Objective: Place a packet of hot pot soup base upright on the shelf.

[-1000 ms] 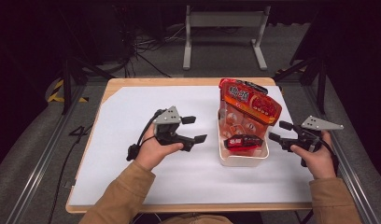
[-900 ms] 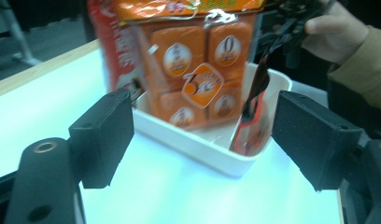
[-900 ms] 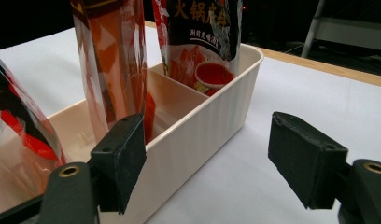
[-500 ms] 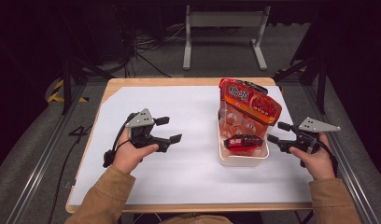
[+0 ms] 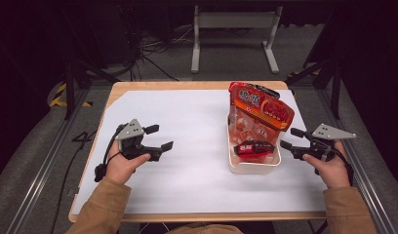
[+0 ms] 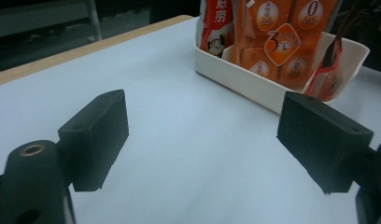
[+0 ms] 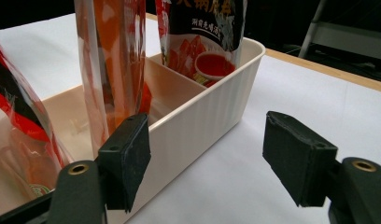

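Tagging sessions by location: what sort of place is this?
Probably a lab or studio recording rig, not a home: a white-topped table in a dark room, loose cables on the floor behind it, and metal rails alongside.

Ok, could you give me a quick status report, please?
Left gripper open over bare sheet. Right gripper open beside white bin. Snack packs upright in bin. Nothing in the way.

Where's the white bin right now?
In the high view, the white bin sits right of centre on the white mat, snack packets standing inside, the right tongs just beside its right wall.
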`<state>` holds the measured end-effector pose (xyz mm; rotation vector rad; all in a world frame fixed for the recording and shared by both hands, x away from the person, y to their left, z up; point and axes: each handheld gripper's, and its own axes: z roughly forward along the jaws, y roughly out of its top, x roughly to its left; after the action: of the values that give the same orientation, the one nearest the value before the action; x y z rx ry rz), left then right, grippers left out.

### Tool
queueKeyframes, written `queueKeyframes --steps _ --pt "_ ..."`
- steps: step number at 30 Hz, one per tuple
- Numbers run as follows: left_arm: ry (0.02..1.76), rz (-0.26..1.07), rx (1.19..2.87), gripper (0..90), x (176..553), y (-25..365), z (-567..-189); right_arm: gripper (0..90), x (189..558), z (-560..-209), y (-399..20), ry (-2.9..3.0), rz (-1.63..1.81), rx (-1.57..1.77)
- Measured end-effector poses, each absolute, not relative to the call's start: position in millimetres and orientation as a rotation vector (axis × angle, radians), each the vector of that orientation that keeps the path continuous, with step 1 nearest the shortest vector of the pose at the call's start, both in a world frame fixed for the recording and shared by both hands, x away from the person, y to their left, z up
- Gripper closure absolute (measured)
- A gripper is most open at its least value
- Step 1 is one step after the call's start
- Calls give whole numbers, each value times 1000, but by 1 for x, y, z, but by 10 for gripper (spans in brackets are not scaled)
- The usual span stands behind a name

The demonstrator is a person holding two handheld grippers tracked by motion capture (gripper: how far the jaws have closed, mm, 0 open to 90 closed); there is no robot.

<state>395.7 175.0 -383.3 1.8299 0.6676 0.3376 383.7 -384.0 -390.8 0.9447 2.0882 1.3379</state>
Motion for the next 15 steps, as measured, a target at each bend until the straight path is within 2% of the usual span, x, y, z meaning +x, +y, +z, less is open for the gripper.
queueKeyframes --steps 4,9,15 --pt "715 372 1822 174 398 186 -391 344 384 -392 -384 2089 1339 947" --pt "821 282 1773 180 401 200 -406 342 383 -391 -384 2077 1344 951" --pt "842 311 1760 178 398 208 -410 338 383 -392 -383 2083 1341 964"
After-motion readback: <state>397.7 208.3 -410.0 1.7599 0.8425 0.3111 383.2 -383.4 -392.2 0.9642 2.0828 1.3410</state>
